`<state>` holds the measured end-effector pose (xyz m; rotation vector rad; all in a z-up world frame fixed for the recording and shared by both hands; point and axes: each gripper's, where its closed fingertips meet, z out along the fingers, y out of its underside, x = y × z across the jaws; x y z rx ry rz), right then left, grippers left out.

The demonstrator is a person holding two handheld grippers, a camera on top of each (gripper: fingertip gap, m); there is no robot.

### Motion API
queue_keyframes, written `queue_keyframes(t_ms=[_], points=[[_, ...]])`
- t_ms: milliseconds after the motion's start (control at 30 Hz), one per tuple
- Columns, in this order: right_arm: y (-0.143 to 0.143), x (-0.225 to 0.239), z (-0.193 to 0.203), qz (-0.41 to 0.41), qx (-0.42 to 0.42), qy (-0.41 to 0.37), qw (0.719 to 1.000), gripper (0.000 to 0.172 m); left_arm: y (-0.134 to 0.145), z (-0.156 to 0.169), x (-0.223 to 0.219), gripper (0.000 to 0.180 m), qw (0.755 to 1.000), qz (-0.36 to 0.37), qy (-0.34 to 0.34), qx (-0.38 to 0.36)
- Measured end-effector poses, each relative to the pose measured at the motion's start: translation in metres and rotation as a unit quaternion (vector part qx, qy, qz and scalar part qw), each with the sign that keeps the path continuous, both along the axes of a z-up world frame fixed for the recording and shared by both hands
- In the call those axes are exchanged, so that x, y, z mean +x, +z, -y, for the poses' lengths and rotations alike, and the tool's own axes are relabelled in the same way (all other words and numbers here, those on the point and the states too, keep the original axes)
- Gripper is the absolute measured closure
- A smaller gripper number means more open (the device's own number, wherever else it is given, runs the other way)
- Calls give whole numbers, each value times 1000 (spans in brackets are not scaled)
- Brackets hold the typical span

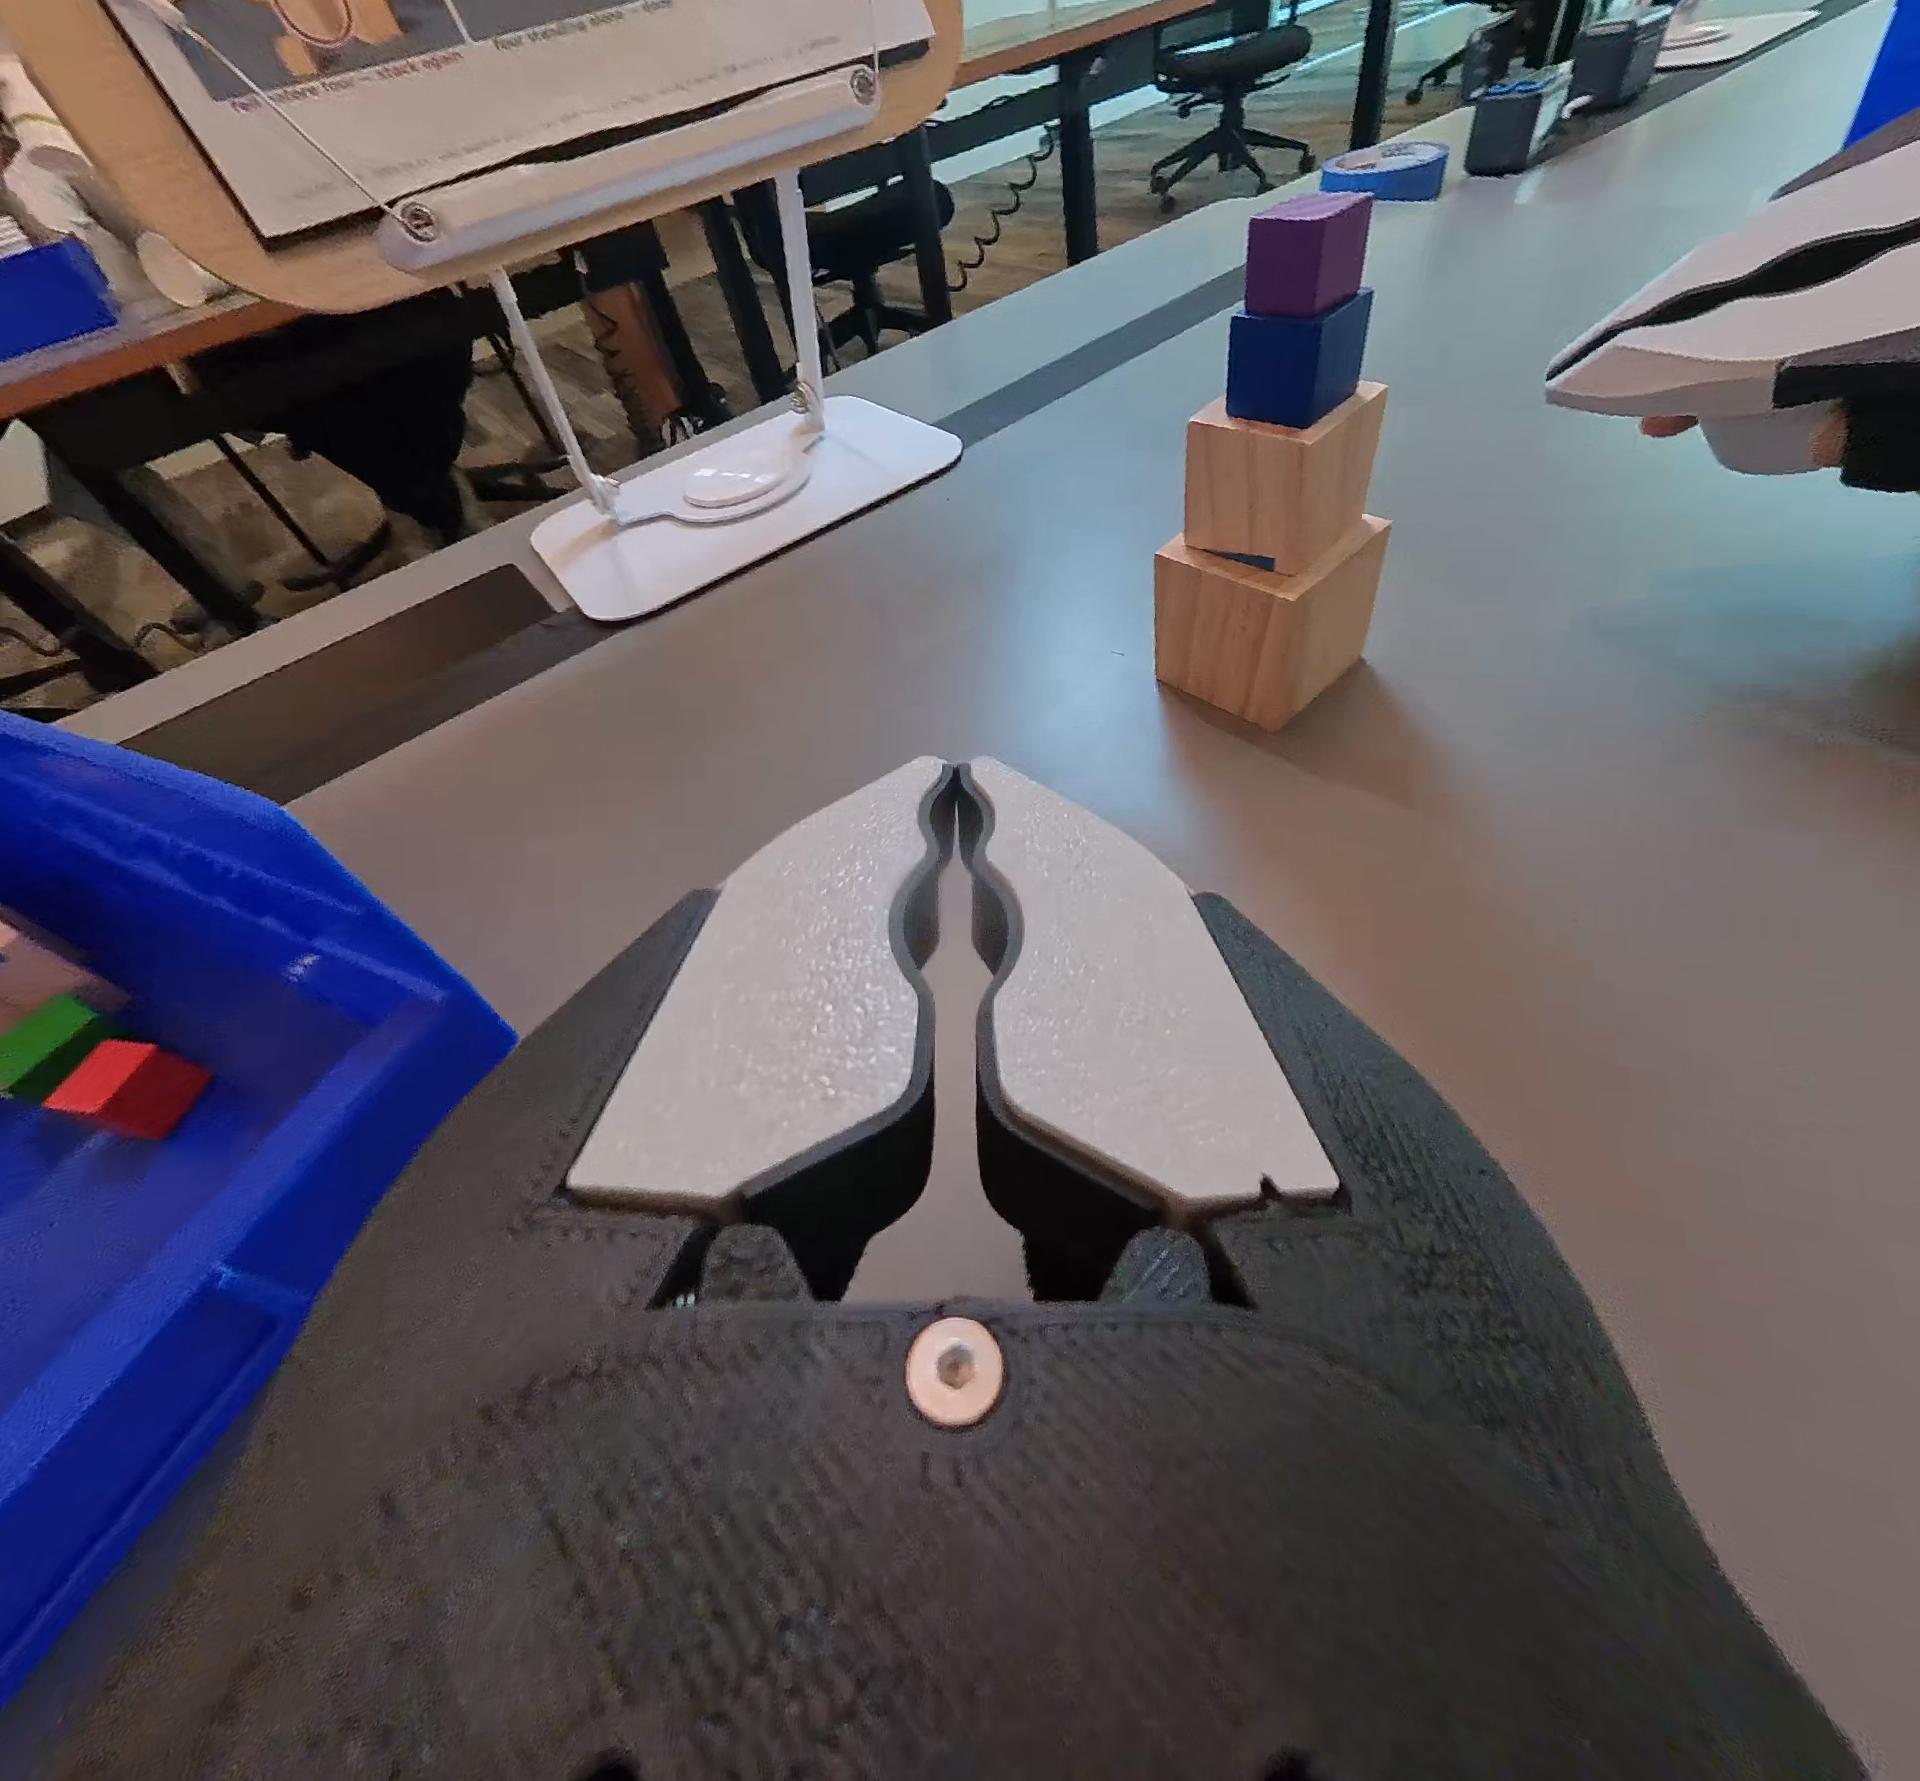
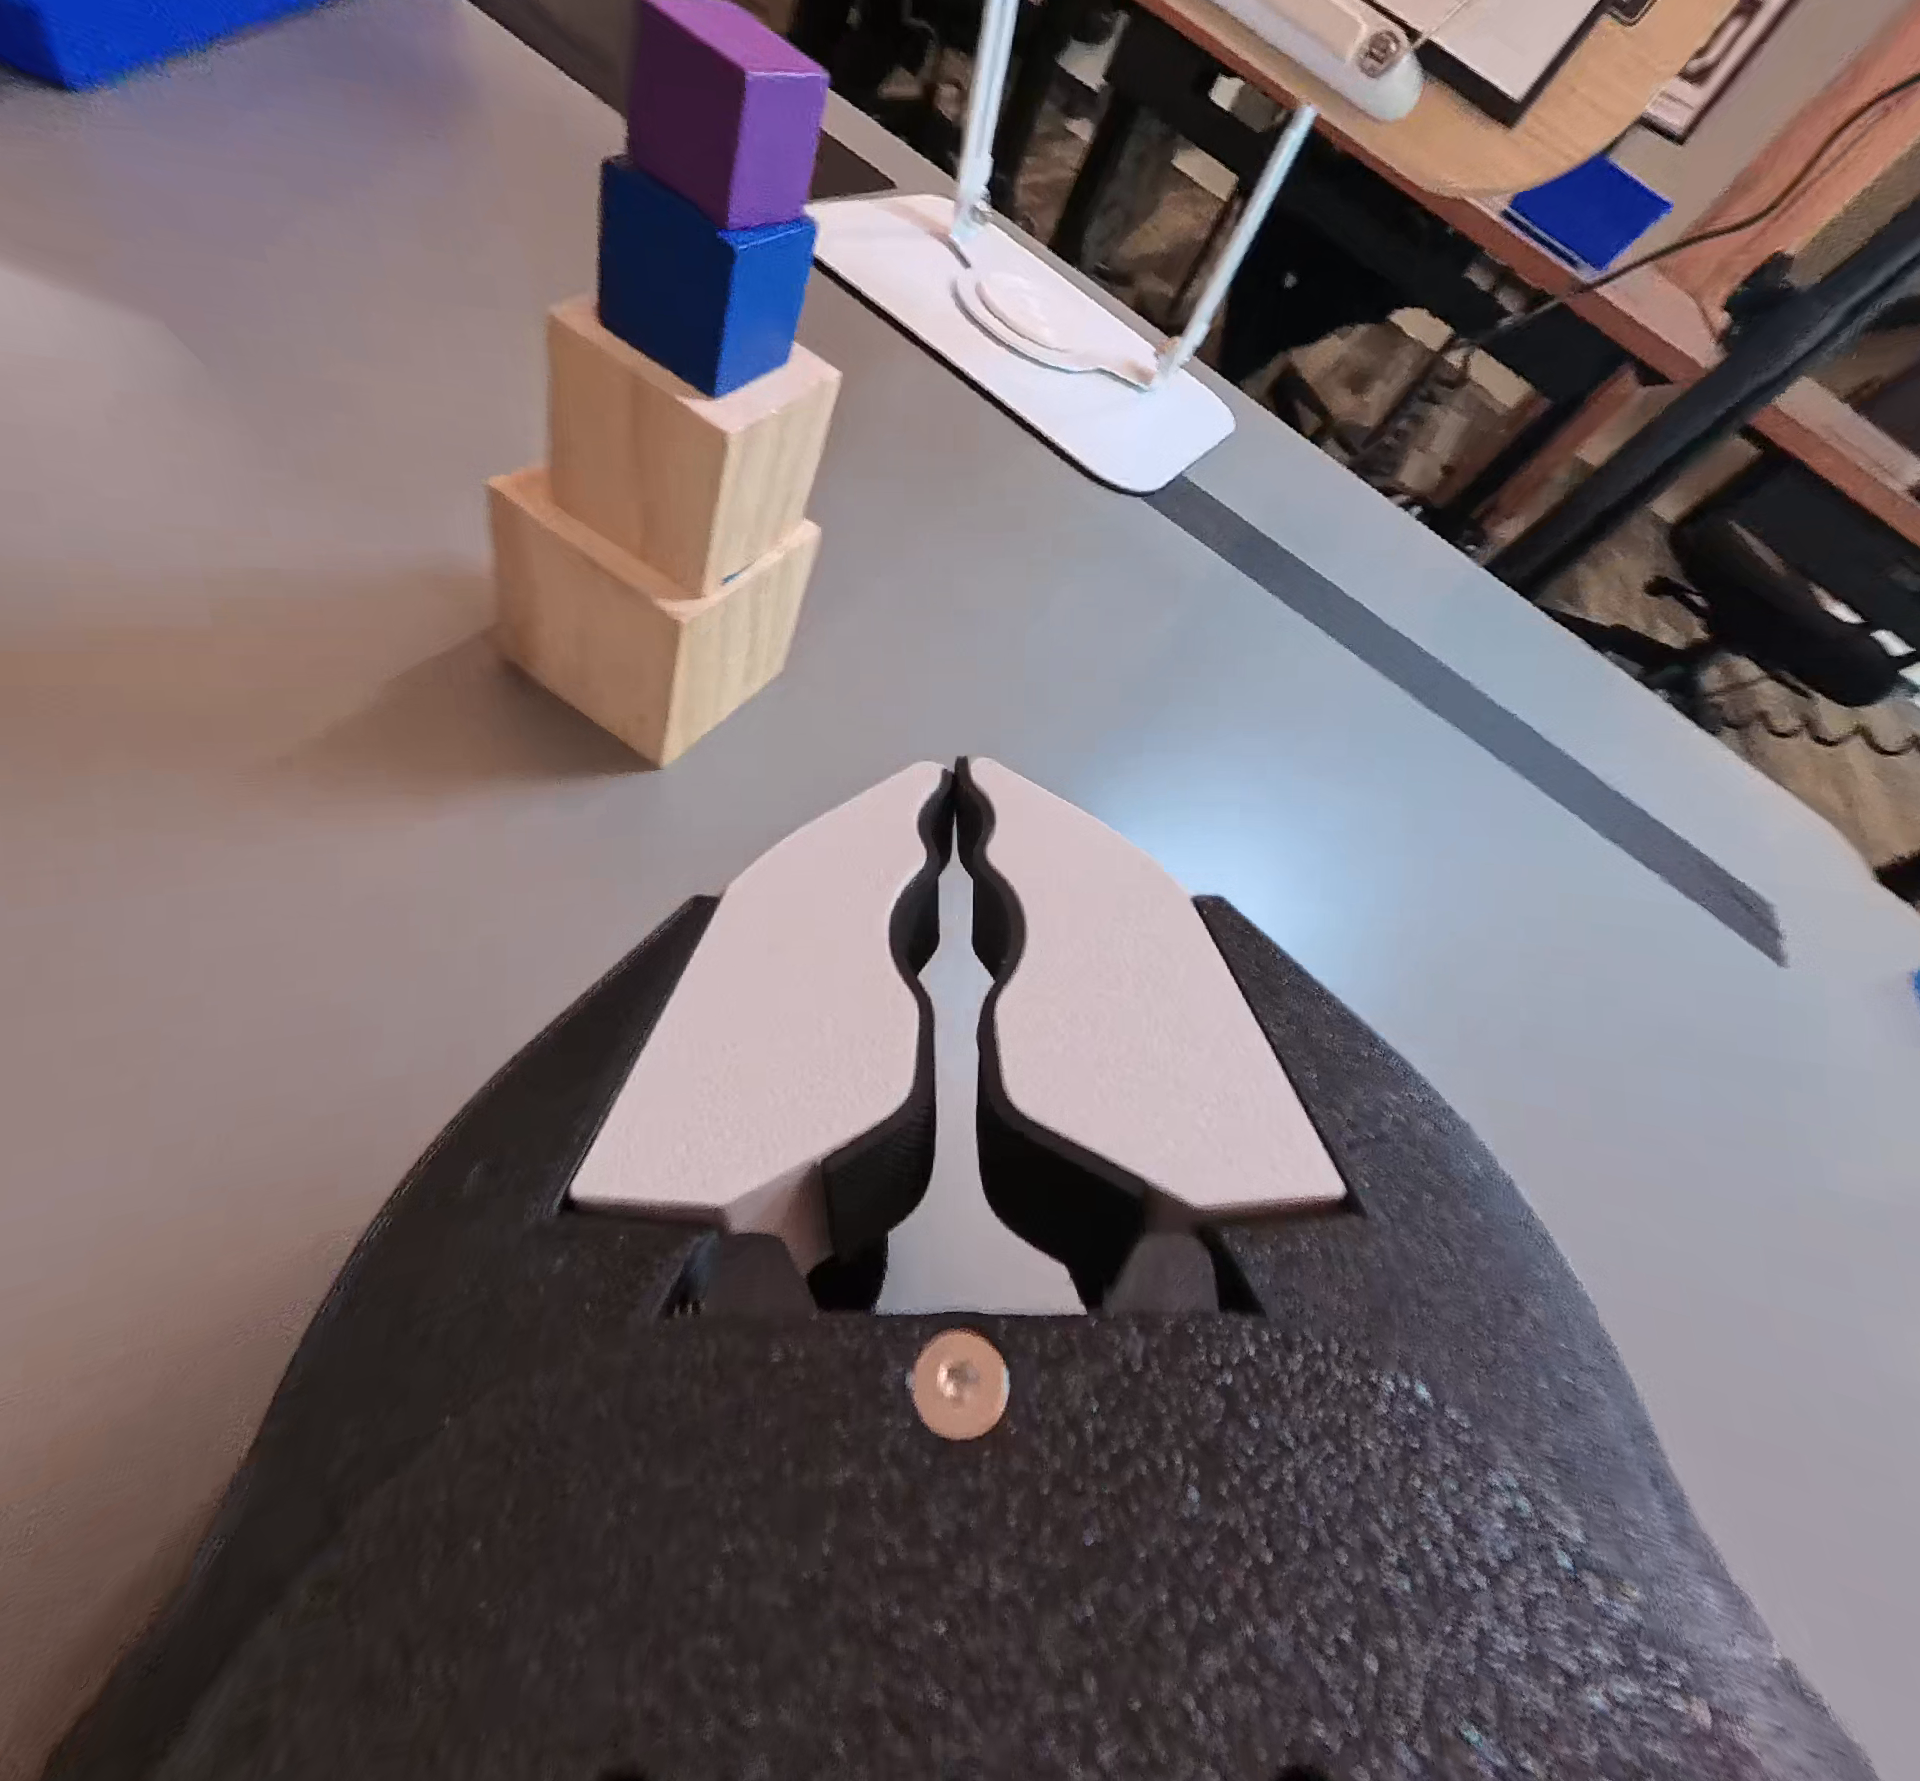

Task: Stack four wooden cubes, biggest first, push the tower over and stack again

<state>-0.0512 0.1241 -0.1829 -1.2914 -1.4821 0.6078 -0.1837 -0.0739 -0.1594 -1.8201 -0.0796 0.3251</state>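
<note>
Blue bin (image 1: 208,1056) holds green block (image 1: 47,1040), red block (image 1: 130,1087).

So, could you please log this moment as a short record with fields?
Tower: four cubes stacked on the grey table
Order, bottom up: large wooden cube, smaller wooden cube, blue cube, purple cube
Left gripper: fingers shut, nothing held
Right gripper: fingers shut, nothing held
Blue bin: green and red blocks inside

Printed captions on the instruction sheet (image 1: 499,38) on its stand, wording left out
</note>
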Motion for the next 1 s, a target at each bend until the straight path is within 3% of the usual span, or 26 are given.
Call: queue_keyframes(t_ms=[267,533,733,1000], points=[[1,-51,7,42,72,-33,996,172,-4,1,-3,180,1000,6,5,-12],[9,-114,73,60,189,35,979,172,-2,4,-9,180,1000,11,12,-7],[27,-112,91,17,130,81,988,172,-3,5,-12,180,1000,19,15,-7],[55,-68,44,-53,7,86,995,172,-3,7,-15,180,999,17,26,-6]])
